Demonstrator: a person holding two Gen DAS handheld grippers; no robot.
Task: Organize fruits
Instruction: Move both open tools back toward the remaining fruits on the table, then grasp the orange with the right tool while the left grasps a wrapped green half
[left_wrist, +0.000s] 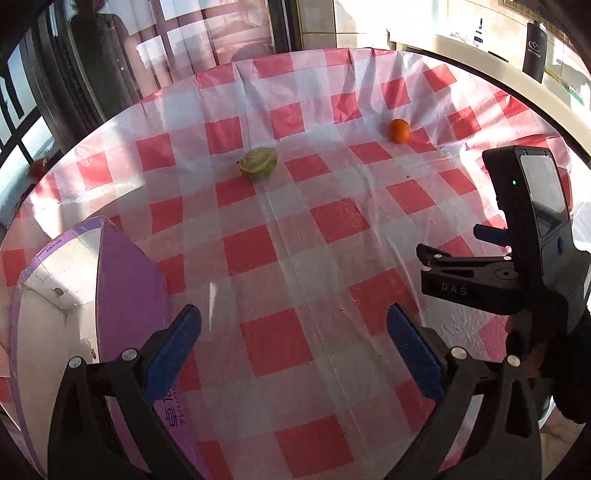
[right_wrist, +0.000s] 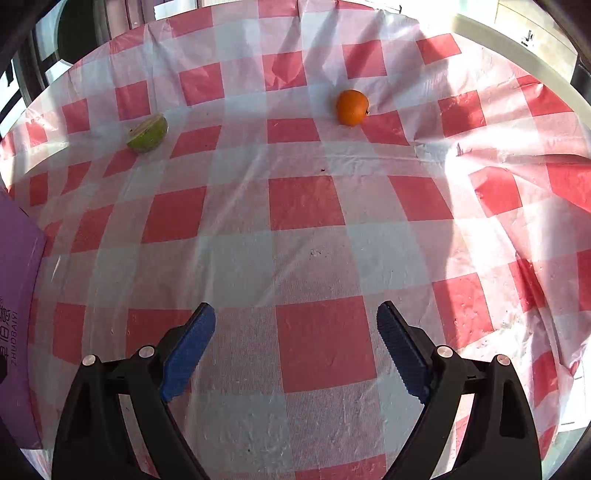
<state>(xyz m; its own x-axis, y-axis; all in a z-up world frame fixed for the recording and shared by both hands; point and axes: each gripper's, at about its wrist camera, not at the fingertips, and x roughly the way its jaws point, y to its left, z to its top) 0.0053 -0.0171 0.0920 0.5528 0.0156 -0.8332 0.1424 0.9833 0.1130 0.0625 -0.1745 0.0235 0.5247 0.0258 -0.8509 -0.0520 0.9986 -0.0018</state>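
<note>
A cut green half fruit (left_wrist: 258, 163) lies on the red-and-white checked tablecloth (left_wrist: 295, 229), far from both grippers. An orange fruit (left_wrist: 399, 130) sits farther right near the cloth's back edge. The right wrist view shows the same green half (right_wrist: 147, 134) at upper left and the orange (right_wrist: 352, 107) at upper centre. My left gripper (left_wrist: 293, 332) is open over bare cloth, blue pads wide apart, nothing between them. My right gripper (right_wrist: 295, 332) is open too and holds nothing. The right gripper's body (left_wrist: 532, 236) appears at the right of the left wrist view.
A purple cardboard box (left_wrist: 81, 295) with an open top stands at the near left, just beside the left gripper's left finger; its side (right_wrist: 18, 314) shows in the right wrist view. Windows and a pale ledge (left_wrist: 498, 85) lie behind the table.
</note>
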